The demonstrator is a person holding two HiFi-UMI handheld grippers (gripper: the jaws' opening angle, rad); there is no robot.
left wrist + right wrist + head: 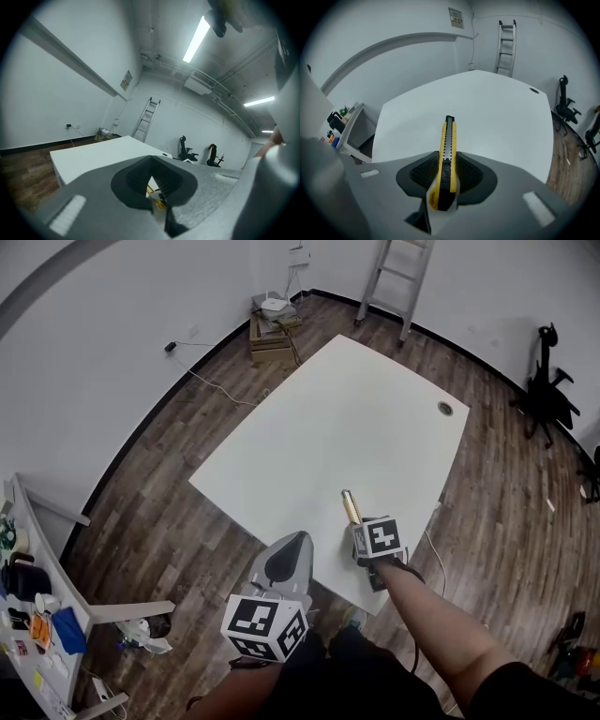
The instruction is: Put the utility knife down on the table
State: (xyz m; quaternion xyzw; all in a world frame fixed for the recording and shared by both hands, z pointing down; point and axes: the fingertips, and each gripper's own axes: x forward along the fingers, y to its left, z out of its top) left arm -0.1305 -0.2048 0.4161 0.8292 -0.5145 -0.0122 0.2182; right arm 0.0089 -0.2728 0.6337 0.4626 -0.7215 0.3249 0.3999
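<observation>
The yellow and black utility knife (351,506) is clamped between the jaws of my right gripper (359,531) and points away from me over the near part of the white table (356,418). In the right gripper view the knife (447,154) sits upright between the black pads (423,174), its tip above the table (497,108); whether it touches the top I cannot tell. My left gripper (289,551) hangs off the table's near edge, shut with nothing held. In the left gripper view (152,180) a bit of the yellow knife (159,200) shows past the jaws.
A cable hole (444,409) sits near the table's far right corner. A ladder (398,277) leans on the far wall, and a wooden crate (272,334) with a white box stands by it. Office chair (548,395) at right. A cluttered shelf (37,615) stands at left.
</observation>
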